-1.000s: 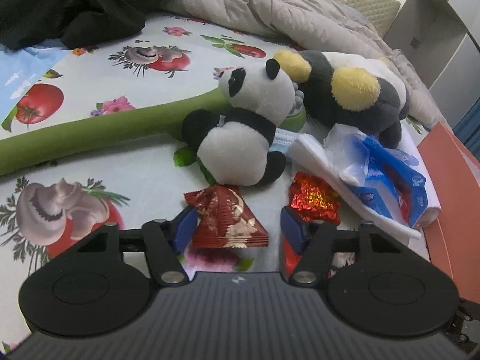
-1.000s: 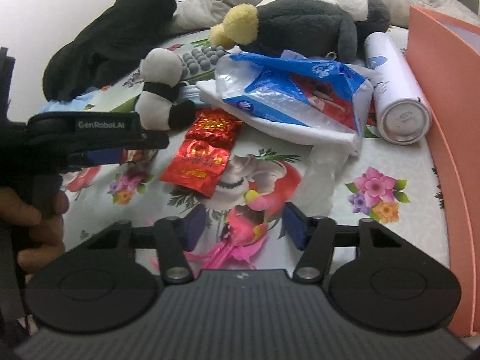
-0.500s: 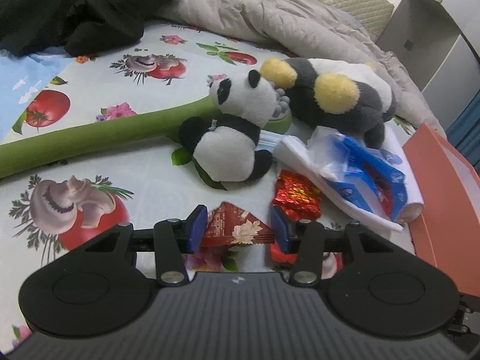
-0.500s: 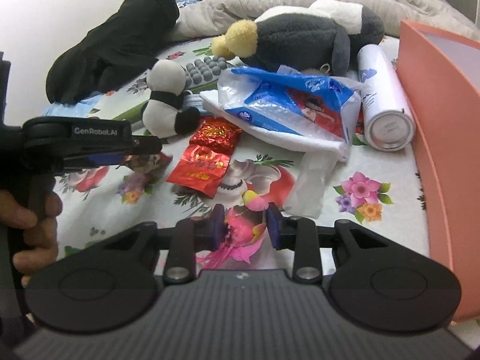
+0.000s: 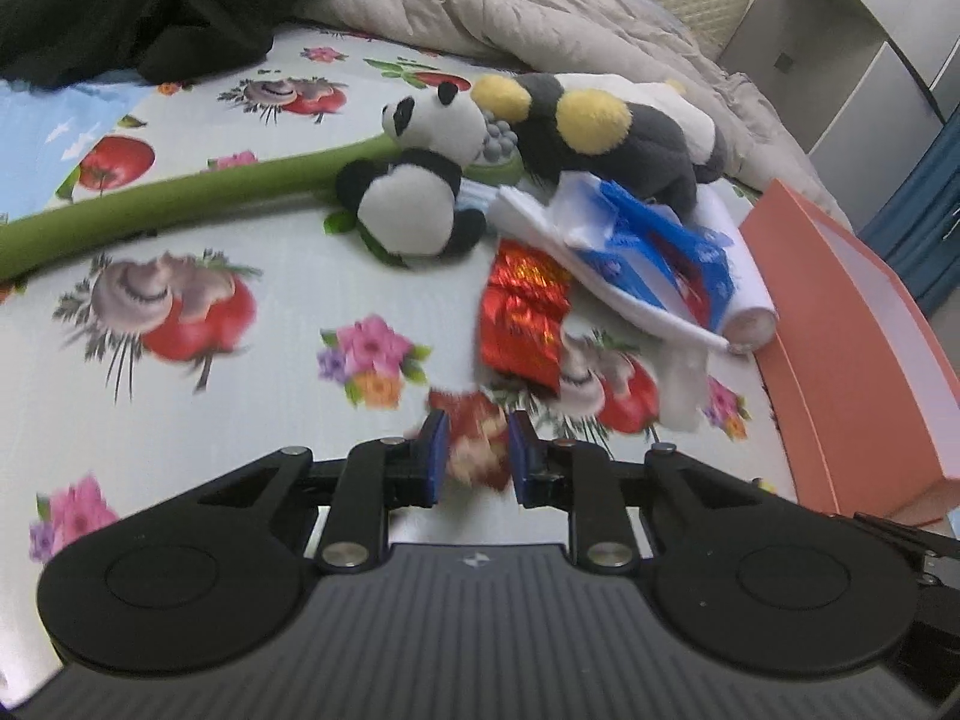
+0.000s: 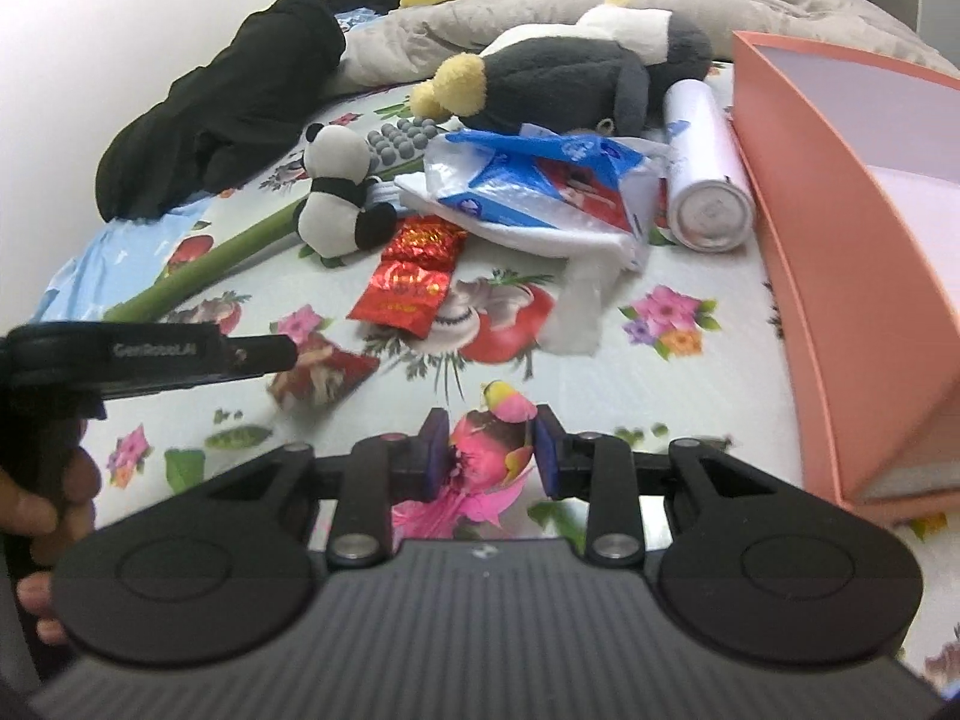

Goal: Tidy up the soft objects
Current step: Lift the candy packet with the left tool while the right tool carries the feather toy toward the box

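A dark red flowered packet (image 5: 474,450) sits between the blue pads of my left gripper (image 5: 474,438), whose jaws are closing on it. The right wrist view shows that gripper (image 6: 288,351) side-on, carrying the packet (image 6: 324,375) just above the bedsheet. My right gripper (image 6: 489,438) is shut on a crinkly pink item (image 6: 507,405). Further back lie a small panda plush (image 5: 414,204) (image 6: 336,204), a big grey and yellow plush (image 5: 618,138) (image 6: 558,72) and red foil packets (image 5: 522,312) (image 6: 414,276).
An orange box (image 5: 840,330) (image 6: 840,210) stands open at the right. A blue-and-white plastic bag (image 6: 540,186) lies on white cloth beside a white cylinder (image 6: 702,168). A green stalk (image 5: 180,204), black clothing (image 5: 150,6) and a grey blanket (image 5: 540,18) fill the back. A hand (image 6: 54,498) grips the left tool.
Both grippers narrowed onto their items and pulled back from the pile. The flowered packet left its spot in front of the panda and came along with the left gripper.
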